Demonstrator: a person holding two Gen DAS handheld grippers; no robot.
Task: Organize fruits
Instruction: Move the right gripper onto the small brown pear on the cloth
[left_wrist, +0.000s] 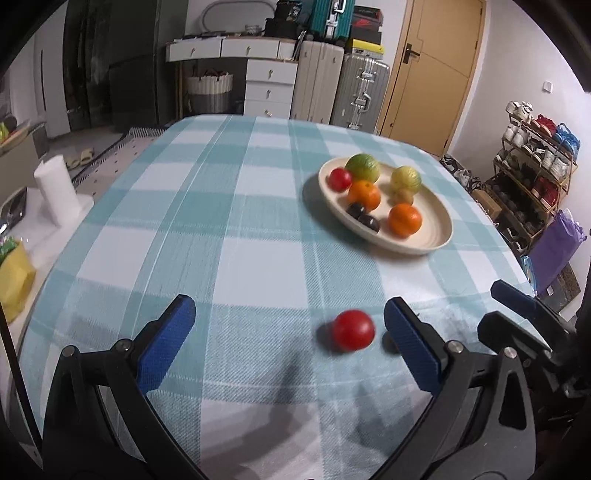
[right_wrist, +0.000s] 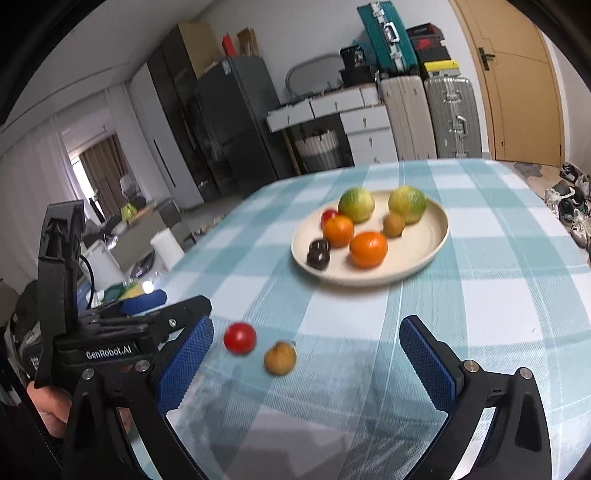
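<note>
Both grippers hang low over the near edge of the tabletop, jaws spread wide, nothing held.

Left gripper: a loose red tomato lies on the cloth between its fingers, close to the right-hand pad and well off the left one.

Right gripper: the same tomato sits near its left pad, and a small brown fruit lies just beside the tomato, between the fingers. In the left wrist view this brown fruit is mostly hidden behind the finger.

Risks, as I judge them:
- Both loose fruits are round and close together. A closing pad could nudge one into the other and send it rolling towards the near table edge.
- The two grippers are crowded onto the same spot, so they could collide or both go for the tomato.
- The tomato is off-centre in the left gripper, so one pad would push it before the other arrives.
- The tomato is soft and a hard squeeze could bruise it.

Count:
- On the cream plate: two yellow-green citrus, two oranges, one red tomato, one brown fruit, and dark plums, probably two, though blur makes that uncertain.
- Loose on the cloth: one tomato, one brown fruit.
- Grippers: two.
</note>
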